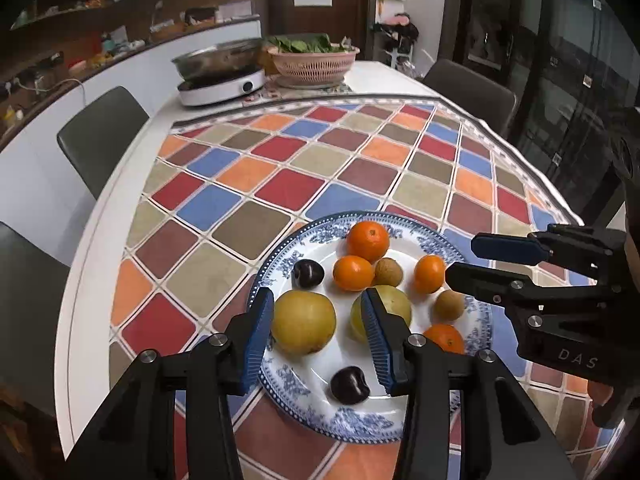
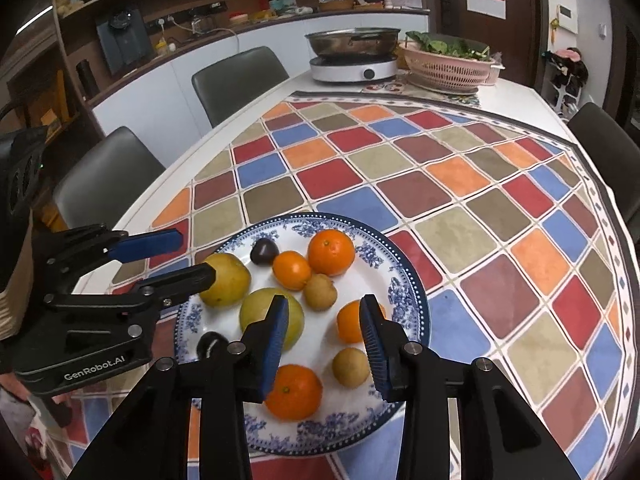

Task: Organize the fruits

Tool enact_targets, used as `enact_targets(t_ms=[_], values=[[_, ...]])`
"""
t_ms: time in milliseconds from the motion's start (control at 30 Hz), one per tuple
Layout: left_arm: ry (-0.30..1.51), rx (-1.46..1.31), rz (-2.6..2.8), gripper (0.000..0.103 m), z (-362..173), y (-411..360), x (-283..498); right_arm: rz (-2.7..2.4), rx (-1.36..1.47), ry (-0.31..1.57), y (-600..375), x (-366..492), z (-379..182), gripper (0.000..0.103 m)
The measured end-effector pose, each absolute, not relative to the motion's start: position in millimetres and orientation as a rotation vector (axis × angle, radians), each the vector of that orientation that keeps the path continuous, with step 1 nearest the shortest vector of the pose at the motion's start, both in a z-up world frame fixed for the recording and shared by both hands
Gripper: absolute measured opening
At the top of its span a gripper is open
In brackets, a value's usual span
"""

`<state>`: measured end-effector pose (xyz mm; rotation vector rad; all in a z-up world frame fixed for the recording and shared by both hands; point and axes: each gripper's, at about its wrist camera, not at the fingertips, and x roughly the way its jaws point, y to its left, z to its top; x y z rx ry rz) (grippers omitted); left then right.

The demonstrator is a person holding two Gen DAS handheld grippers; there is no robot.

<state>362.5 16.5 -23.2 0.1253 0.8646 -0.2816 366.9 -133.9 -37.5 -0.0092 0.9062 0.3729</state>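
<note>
Our left hand-held gripper (image 1: pixel 316 336) stands wide open over the near side of the plate (image 1: pixel 280 384), its blue pads on either side of a large yellow fruit (image 1: pixel 303 328) without closing on it; it holds nothing. Our right hand-held gripper (image 2: pixel 324 344) is likewise spread wide and empty, hovering above the plate between the second yellow fruit (image 2: pixel 260 312) and an orange (image 2: pixel 347 322). All the fruit we can see lies on this one blue-and-white plate: four oranges, two yellow fruits, two dark plum-like ones (image 1: pixel 349 385) and two small brown ones (image 2: pixel 351 367), mixed loosely and not grouped by kind. The plate sits on the chequered cloth (image 1: pixel 280 184) of the worktop, with a cooker and pan (image 1: pixel 220 76) and a pink colander of greens (image 1: pixel 314 62) well beyond. We judge this fits either fruit just gathered onto the plate or fruit about to be sorted from it; no other container for it shows. If a grasp follows, the round, smooth fruit wants pads centred on its widest part.
</note>
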Motion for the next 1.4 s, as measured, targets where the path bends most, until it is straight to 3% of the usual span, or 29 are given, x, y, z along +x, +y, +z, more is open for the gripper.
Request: enact_targets(t_ms=[367,500,567,700,867,1400], values=[[0.735,0.134,-0.241,0.051,21.7,15.5,298.8,0.341,0.027,0.802,-142.9,310.3,3.1,0.038],[0.664,0.129,-0.212,0.066,38.0,15.1,266.7,0.316,0.04,0.753,-148.2,281.5,17.5,0.055],[0.642,0.138,-0.2,0.067,42.9,13.8,254.6,0.3,0.032,0.731,-150.4,267.3,23.2,0.058],[0.583,0.139,-0.165,0.081,53.4,12.0,223.1,0.267,0.03,0.689,-156.9,237.4,35.1,0.068],[0.54,0.142,-0.154,0.09,59.5,8.6,192.7,0.231,0.008,0.642,-163.2,201.9,46.3,0.072],[0.52,0.102,-0.138,0.097,61.4,-0.8,118.7,0.18,0.027,0.576,-180.9,119.1,53.7,0.076]])
